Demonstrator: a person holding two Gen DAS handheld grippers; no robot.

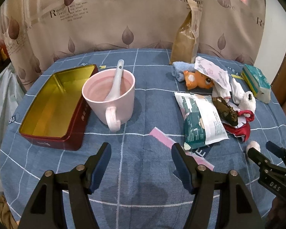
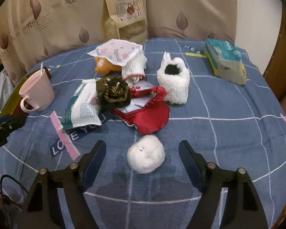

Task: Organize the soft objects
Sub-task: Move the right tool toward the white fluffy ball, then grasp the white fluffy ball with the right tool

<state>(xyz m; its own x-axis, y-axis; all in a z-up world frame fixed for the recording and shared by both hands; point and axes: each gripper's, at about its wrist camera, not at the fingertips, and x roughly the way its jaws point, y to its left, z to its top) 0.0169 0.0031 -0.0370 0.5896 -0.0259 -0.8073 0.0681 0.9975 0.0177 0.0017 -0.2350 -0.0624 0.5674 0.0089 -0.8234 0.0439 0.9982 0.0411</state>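
Note:
A white fluffy ball (image 2: pixel 145 154) lies on the blue checked cloth between the open fingers of my right gripper (image 2: pixel 143 148), untouched. Beyond it lie a red satin pouch (image 2: pixel 150 117), a dark patterned cloth (image 2: pixel 112 91), a white fluffy bag (image 2: pixel 173 82), a white sock (image 2: pixel 133 66) and an orange toy (image 2: pixel 104 66). My left gripper (image 1: pixel 141 150) is open and empty over bare cloth, in front of the pink mug (image 1: pixel 108 97) and the open red tin (image 1: pixel 53 106). In the left wrist view the right gripper (image 1: pixel 261 148) shows beside the ball (image 1: pixel 253 146).
A green-white snack packet (image 1: pixel 202 120) lies by the pile. A brown paper bag (image 2: pixel 124 13) stands at the back against the curtain. A teal tissue pack (image 2: pixel 225 59) sits at the far right. A spoon (image 1: pixel 115 80) stands in the mug. A blue towel (image 1: pixel 179 68) lies behind the toy.

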